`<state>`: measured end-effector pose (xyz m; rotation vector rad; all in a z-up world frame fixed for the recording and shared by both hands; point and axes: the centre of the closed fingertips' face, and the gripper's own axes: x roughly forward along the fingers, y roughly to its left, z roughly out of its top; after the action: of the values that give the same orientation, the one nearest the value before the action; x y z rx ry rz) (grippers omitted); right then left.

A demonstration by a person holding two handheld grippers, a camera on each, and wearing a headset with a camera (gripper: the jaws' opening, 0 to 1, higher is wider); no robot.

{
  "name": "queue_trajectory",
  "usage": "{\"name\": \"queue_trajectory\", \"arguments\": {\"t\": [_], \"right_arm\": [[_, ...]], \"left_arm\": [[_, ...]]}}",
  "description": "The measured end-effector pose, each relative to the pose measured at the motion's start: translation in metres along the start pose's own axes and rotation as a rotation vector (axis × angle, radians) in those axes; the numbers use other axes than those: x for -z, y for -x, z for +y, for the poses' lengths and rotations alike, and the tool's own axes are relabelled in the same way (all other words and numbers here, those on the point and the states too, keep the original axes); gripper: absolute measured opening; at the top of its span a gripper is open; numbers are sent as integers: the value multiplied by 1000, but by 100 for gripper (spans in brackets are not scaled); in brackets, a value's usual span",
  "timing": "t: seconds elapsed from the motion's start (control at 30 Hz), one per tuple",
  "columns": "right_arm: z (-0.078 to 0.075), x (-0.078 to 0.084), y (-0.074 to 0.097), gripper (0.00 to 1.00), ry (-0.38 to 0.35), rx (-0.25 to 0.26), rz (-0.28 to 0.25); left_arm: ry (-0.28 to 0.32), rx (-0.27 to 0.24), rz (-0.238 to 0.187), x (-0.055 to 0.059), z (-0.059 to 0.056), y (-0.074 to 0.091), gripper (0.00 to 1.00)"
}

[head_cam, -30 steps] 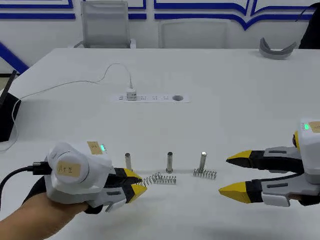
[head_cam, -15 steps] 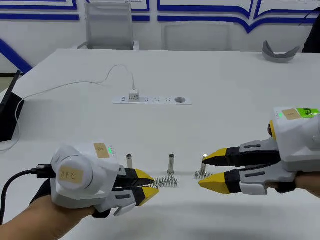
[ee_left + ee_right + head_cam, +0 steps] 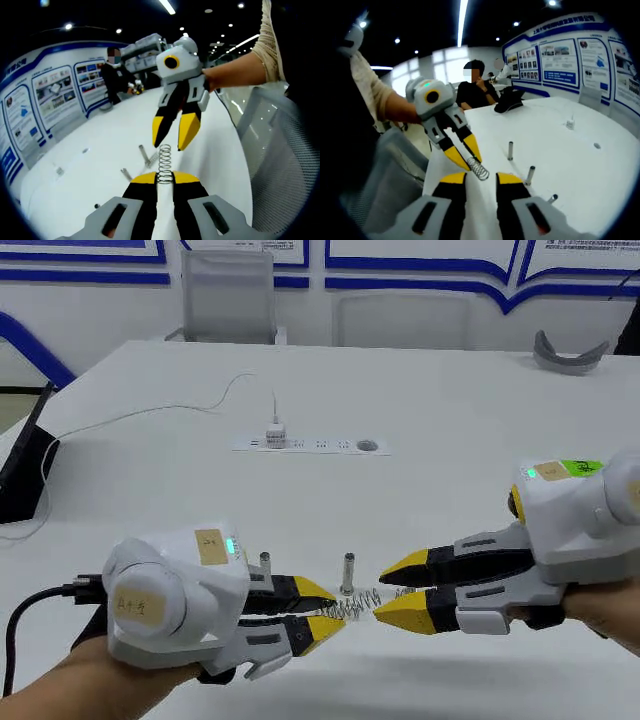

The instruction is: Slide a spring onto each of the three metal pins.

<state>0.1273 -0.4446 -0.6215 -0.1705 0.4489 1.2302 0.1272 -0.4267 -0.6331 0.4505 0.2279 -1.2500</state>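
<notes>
The left gripper [image 3: 164, 179] has its jaws closed on one end of a spring [image 3: 164, 159], which sticks straight out past their tips. The right gripper [image 3: 382, 595] faces it with jaws parted and empty, their tips just beside the spring's free end (touching or not, I cannot tell). Beyond them, three pins [image 3: 530, 175] stand upright in a row near the front edge of the worktop [image 3: 450, 410].

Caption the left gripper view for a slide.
Left tool grips a spring by one end, with the open right tool poised at its free end.
</notes>
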Motion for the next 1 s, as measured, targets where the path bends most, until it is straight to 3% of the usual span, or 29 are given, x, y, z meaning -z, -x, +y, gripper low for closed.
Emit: {"name": "queue_trajectory", "arguments": {"t": [0.17,0.47,0.57,1.0], "right_arm": [[4,1,-1,20,-14,-15,2],[8,-5,-1,14,1,-19,-9],[12,-13,0,13,0,-32,-38],[19,-33,-10,12,76,-30,-53]], "left_arm": [[-15,4,-20,-7,-2,-1,10],[-11,9,-23,-6,-3,-3,10],[-9,7,-18,-4,-2,-3,10],[11,0,-20,-5,0,-4,9]]}}
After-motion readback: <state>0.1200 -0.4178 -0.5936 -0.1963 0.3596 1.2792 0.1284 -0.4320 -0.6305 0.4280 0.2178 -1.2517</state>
